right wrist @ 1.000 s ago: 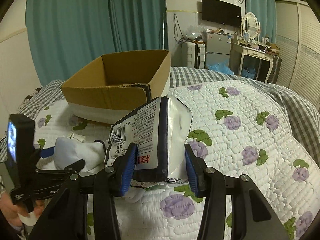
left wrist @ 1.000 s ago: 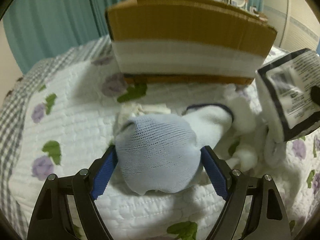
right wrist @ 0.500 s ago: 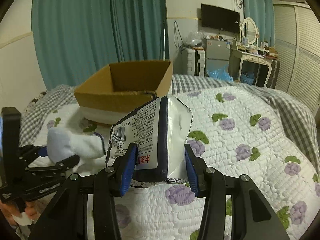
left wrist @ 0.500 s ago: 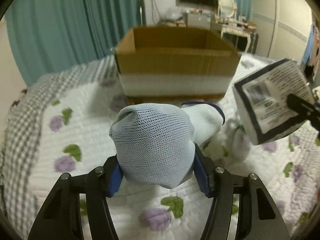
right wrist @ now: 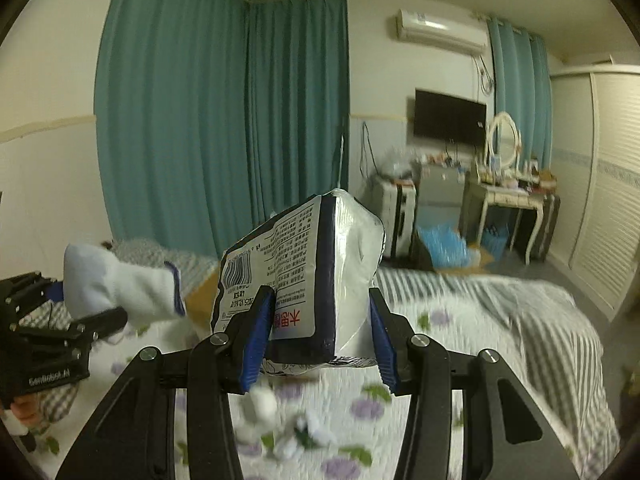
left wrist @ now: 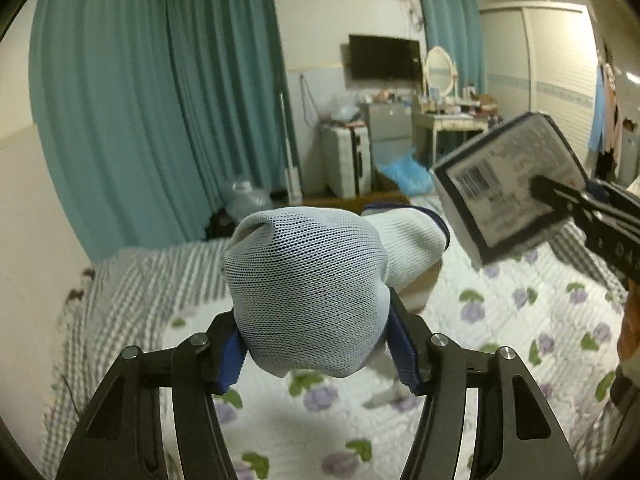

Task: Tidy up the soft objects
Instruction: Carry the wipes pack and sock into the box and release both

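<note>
1. The left gripper (left wrist: 316,354) is clamped on a pale blue mesh sock (left wrist: 308,292); both blue pads press into the bunched fabric.
2. The sock is held in the air above the quilted bedspread (left wrist: 520,320). Its dark-trimmed cuff points away from the camera.
3. The right gripper (right wrist: 316,334) is closed about a soft plastic packet (right wrist: 304,272), white with a dark border, printed text and a barcode. Both pads bear on its lower part.
4. The packet stands upright between the fingers, clear of the bedspread.
5. In the right wrist view, the sock and the left gripper sit to the left of the packet, apart from it. In the left wrist view, the packet appears at upper right.
6. A cardboard box (right wrist: 200,300) shows partly behind the sock and packet; only a brown section is visible.
7. Small white soft items (right wrist: 260,404) lie on the bedspread below the right gripper; blur prevents identification.
8. Teal curtains (right wrist: 224,120) hang behind the bed.
</note>
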### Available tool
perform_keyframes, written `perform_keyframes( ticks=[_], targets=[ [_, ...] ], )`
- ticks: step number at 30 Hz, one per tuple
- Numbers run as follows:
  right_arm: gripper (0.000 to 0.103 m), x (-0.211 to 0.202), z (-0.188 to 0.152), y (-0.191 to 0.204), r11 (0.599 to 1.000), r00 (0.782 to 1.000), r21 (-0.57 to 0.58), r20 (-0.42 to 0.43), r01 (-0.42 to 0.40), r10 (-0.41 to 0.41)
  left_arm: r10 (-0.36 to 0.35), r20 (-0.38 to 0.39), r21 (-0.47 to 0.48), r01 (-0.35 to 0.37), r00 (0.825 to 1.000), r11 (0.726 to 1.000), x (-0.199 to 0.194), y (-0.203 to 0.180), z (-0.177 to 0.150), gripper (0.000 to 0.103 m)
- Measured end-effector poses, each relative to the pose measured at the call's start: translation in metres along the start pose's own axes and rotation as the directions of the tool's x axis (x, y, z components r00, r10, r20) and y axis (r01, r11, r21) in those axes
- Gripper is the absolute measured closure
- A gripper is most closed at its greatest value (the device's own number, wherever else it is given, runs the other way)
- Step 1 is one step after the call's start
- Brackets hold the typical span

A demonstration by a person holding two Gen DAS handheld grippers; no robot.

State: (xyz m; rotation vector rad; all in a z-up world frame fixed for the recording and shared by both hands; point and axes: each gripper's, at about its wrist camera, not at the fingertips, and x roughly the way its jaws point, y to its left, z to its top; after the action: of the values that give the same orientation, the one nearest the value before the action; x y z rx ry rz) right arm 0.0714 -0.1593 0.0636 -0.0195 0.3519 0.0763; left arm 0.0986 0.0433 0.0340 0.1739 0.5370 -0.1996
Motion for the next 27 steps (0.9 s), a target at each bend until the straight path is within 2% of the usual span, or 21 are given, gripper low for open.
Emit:
perform_keyframes(
  ticks=[5,10,13,16,18,19,22,26,27],
  targets=[
    [0.057,0.038,0.028,0.000,1.000,1.000,-0.002,0.007,-0.017,0.017,0.005,-0.001,-0.009,-0.005,1.000,1.000,0.031,-0.001,0.028,0.044],
    [0.057,0.110,0.030,0.003,0.999,0.996,0.007,-0.082,-0.031,0.032,0.018,-0.045,0.012,-0.017,0.999,1.000,0.085,-0.012,0.041,0.044],
    [0.057,0.156,0.021,0.007,1.000,0.990,-0.017,-0.143,-0.020,0.017,0.032,-0.096,0.039,-0.028,0.995,0.999,0.130,-0.019,0.037,0.044],
    [0.057,0.198,0.004,0.005,0.999,0.975,0.002,-0.217,-0.046,0.045,0.016,-0.136,0.049,-0.010,0.991,0.999,0.160,-0.020,0.027,0.043],
    [0.057,0.219,-0.009,0.005,0.998,0.966,0.006,-0.253,-0.060,0.059,0.001,-0.154,0.062,0.008,0.988,0.998,0.175,-0.023,0.021,0.043],
    [0.057,0.228,-0.015,0.007,0.998,0.962,-0.002,-0.267,-0.065,0.062,0.002,-0.162,0.073,0.010,0.987,0.997,0.183,-0.025,0.018,0.039],
    [0.056,0.244,-0.030,0.012,0.997,0.958,-0.039,-0.282,-0.062,0.049,0.022,-0.173,0.104,-0.004,0.985,0.995,0.195,-0.031,0.012,0.036],
    [0.048,0.249,-0.039,0.016,0.997,0.962,-0.069,-0.271,-0.041,0.021,0.053,-0.187,0.105,-0.033,0.981,0.994,0.207,-0.031,0.009,0.034],
    [0.035,0.248,-0.039,0.017,0.997,0.964,-0.068,-0.264,-0.039,0.019,0.063,-0.195,0.106,-0.043,0.979,0.993,0.208,-0.031,0.007,0.034]
  ],
)
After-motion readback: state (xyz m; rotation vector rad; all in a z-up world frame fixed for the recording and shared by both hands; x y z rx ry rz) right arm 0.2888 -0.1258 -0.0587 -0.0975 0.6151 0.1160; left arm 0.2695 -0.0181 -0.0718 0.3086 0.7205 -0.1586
